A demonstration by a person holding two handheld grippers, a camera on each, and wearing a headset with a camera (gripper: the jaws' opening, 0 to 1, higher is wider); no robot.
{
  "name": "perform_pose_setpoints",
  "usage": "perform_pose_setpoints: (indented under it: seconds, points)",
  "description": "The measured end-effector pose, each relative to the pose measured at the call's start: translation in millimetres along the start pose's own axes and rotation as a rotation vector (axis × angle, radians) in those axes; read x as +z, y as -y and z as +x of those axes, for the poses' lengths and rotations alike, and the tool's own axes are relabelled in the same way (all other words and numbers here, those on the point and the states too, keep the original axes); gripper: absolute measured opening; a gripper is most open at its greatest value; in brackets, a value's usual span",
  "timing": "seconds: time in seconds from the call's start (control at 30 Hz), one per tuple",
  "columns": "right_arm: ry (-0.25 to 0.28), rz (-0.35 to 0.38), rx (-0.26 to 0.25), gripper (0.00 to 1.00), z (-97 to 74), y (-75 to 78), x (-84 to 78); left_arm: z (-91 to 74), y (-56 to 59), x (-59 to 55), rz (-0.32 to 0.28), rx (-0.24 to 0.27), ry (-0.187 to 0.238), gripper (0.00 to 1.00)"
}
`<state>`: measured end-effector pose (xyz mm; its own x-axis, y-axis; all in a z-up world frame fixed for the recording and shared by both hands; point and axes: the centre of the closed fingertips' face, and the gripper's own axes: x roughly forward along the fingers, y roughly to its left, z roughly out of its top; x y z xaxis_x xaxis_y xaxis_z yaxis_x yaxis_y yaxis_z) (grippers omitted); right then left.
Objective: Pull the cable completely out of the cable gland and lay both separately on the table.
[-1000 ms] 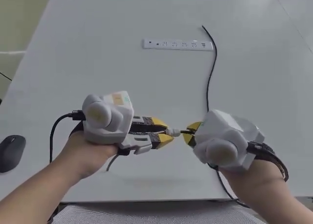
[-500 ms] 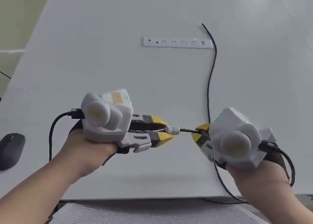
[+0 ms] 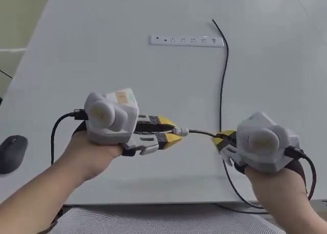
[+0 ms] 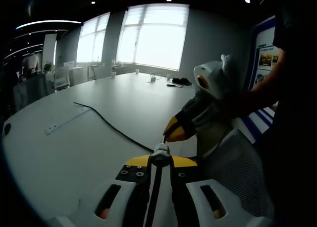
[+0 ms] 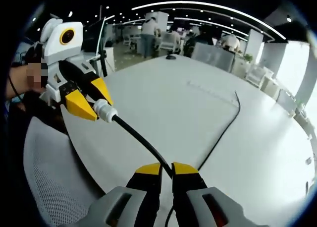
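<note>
Ahead of the left gripper (image 4: 159, 160) a white table (image 4: 74, 152) runs toward 2 bright windows (image 4: 153, 36); ahead of the right gripper (image 5: 167, 168), curved ceiling light strips (image 5: 198, 9) glow over office chairs (image 5: 213, 56).

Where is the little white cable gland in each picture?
Head view: the cable gland is mid-picture, at the yellow tips of the left gripper.
Left gripper view: the gland is low in the centre, between that gripper's own tips.
Right gripper view: the gland is upper left, with the cable leading down to the right gripper.
Shared landmark: the white power strip.
</note>
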<state>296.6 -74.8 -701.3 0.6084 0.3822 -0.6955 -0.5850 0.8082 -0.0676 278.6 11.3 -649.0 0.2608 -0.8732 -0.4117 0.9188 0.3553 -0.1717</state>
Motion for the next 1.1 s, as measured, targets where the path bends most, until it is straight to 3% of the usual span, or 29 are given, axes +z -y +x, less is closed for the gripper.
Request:
perform_pose_setpoints:
  seconds: [0.37, 0.7, 0.97, 1.1]
  points:
    - [-0.02, 0.097, -0.026, 0.02, 11.4, 12.1, -21.2, 1.9, 0.5, -2.5, 0.001, -0.004, -0.005, 0.15]
    - [-0.009, 0.156, -0.035, 0.02, 15.7, 13.0, -26.1, 3.6, 2.3, -3.3, 0.014, -0.004, -0.012, 0.15]
    - [0.033, 0.092, -0.044, 0.03, 7.3, 16.9, -19.3, 2.2, 1.3, -0.4, 0.02, -0.003, -0.007, 0.15]
    - [0.049, 0.009, -0.053, 0.04, 3.6, 19.8, -15.4, 2.6, 1.9, 1.1, 0.022, -0.005, -0.003, 0.15]
